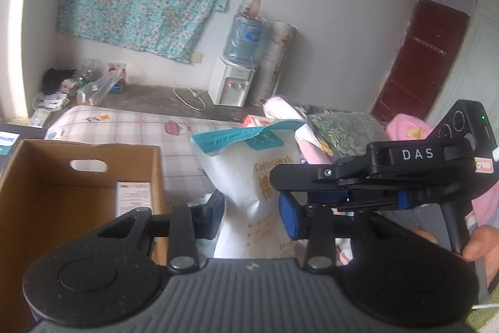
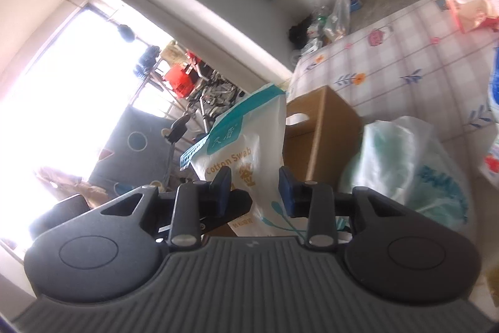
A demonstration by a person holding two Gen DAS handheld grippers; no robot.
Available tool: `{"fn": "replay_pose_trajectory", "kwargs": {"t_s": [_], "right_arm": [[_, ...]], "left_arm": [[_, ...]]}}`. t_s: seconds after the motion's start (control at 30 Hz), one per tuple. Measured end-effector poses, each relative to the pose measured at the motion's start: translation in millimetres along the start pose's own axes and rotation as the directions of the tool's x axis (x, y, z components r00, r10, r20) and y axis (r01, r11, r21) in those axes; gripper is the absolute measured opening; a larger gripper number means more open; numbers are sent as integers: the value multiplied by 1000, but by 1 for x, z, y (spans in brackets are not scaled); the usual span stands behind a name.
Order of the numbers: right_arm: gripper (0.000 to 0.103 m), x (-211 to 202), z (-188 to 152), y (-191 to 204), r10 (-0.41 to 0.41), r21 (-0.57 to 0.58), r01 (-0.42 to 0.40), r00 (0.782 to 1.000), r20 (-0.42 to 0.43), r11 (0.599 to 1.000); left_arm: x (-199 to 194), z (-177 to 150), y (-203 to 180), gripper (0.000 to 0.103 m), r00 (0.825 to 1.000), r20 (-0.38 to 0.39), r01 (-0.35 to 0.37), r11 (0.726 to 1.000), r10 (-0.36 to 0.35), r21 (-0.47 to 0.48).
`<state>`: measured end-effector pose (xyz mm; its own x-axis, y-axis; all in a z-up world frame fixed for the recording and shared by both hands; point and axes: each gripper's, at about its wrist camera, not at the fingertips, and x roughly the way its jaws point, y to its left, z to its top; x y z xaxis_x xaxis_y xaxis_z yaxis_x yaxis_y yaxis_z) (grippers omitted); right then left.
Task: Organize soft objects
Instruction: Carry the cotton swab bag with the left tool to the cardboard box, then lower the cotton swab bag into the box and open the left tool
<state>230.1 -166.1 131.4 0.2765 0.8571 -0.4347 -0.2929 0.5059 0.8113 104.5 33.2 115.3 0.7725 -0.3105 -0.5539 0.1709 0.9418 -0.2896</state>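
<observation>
Left wrist view: seen from just behind the left gripper [image 1: 251, 213], angled slightly downward, facing the far wall across the checked bedsheet [image 1: 131, 122]. Right wrist view: taken from behind the right gripper [image 2: 254, 191], rolled sideways, facing the bright window [image 2: 71, 77]. Shared by both views at close range — the cotton swab bag [image 1: 249, 177] [image 2: 246, 152] and the cardboard box [image 1: 78, 173] [image 2: 324, 127].

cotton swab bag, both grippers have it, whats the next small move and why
Probably carry the cotton swab bag sideways over the open cardboard box. Both the left gripper and right gripper pinch it, and it hangs beside the box, not above it.
</observation>
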Motion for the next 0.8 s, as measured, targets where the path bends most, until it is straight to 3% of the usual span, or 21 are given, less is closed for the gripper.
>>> {"fn": "replay_pose_trajectory", "kwargs": {"t_s": [0.1, 0.23, 0.37, 0.5, 0.67, 0.8], "right_arm": [[34, 47, 11, 30, 31, -4, -32, 997, -73, 999], [34, 120, 22, 54, 28, 27, -24, 984, -176, 999], [34, 192, 23, 53, -40, 62, 58, 965, -259, 996], [34, 241, 23, 28, -112, 112, 152, 946, -305, 982], [34, 271, 31, 4, -213, 70, 242, 934, -286, 968], [34, 270, 40, -4, -232, 51, 252, 940, -250, 966]], "left_arm": [[-16, 12, 41, 39, 999, 6, -52, 997, 52, -60], [-14, 23, 97, 39, 992, -46, -126, 985, 121, -122], [16, 27, 152, 40, 976, -151, -185, 968, 160, -170], [60, 25, 201, 40, 957, -261, -189, 956, 128, -225], [107, 18, 239, 41, 928, -345, -225, 950, 142, -215], [147, 1, 255, 42, 878, -443, -290, 940, 185, -182]]}}
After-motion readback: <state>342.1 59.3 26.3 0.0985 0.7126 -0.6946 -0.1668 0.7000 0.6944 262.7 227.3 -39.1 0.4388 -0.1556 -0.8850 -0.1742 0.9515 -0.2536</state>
